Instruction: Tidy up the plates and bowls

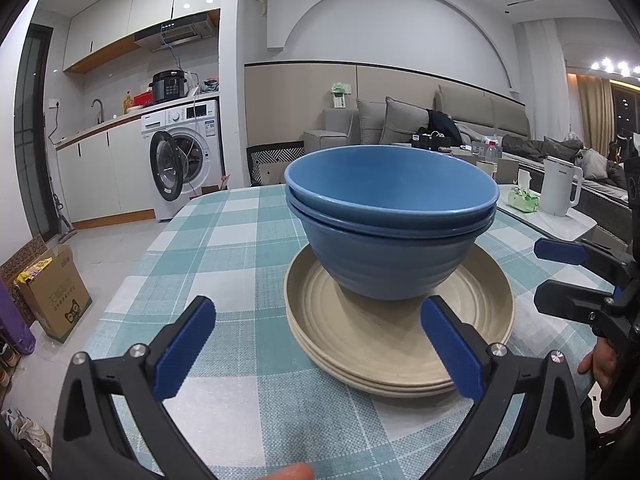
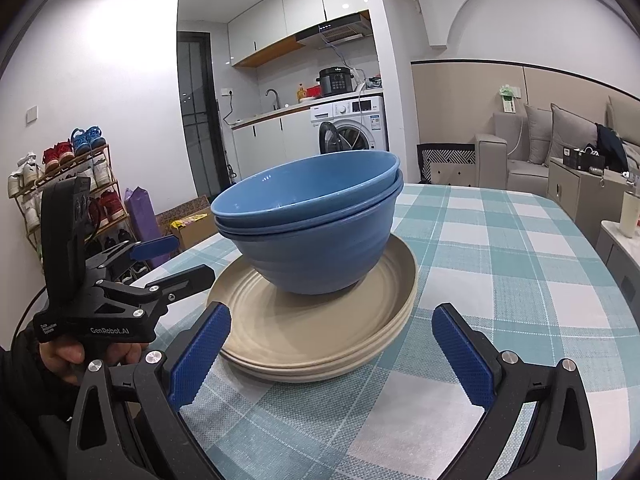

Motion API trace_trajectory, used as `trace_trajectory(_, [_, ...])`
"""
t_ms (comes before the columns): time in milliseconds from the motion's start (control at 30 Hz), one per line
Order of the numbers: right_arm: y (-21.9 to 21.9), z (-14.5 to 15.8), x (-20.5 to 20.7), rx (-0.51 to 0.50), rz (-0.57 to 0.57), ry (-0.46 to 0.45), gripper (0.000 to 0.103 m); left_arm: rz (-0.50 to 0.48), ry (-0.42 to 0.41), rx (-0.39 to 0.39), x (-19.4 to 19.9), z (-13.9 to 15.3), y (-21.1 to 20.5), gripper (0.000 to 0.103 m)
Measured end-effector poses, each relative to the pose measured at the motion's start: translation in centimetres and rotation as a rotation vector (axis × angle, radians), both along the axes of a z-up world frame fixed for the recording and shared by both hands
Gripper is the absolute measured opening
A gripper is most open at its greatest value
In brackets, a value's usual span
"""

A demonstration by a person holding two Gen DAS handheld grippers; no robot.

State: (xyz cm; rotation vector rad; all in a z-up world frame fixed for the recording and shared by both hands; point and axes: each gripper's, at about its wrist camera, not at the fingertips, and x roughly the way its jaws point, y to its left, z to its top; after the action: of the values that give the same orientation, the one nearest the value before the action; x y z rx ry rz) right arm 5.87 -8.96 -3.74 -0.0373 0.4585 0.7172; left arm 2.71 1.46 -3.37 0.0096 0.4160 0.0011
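— Bowls? — Two smooth blue bowls [image 1: 390,216] nested on stacked ribbed beige plates [image 1: 400,340], checked tablecloth [image 1: 224,248].
— Claws? — Left gripper [image 1: 318,344], right gripper [image 2: 332,350]: ridged pads spread wide, empty.

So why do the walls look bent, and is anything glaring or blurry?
Left wrist view: the fisheye lens bows the walls and darkens the corners; ceiling lights flare at the right; bowls sharp, a blurred fingertip at the bottom edge. Right wrist view: same bending; soft highlights inside the top bowl; plates in focus.
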Motion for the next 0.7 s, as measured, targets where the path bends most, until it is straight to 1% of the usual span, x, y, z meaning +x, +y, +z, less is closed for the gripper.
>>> trace_trajectory(700, [0.12,-0.03,-0.13,0.002,0.002,-0.009,0.102,-0.011,-0.001,0.010,0.01,-0.12,-0.53,0.103])
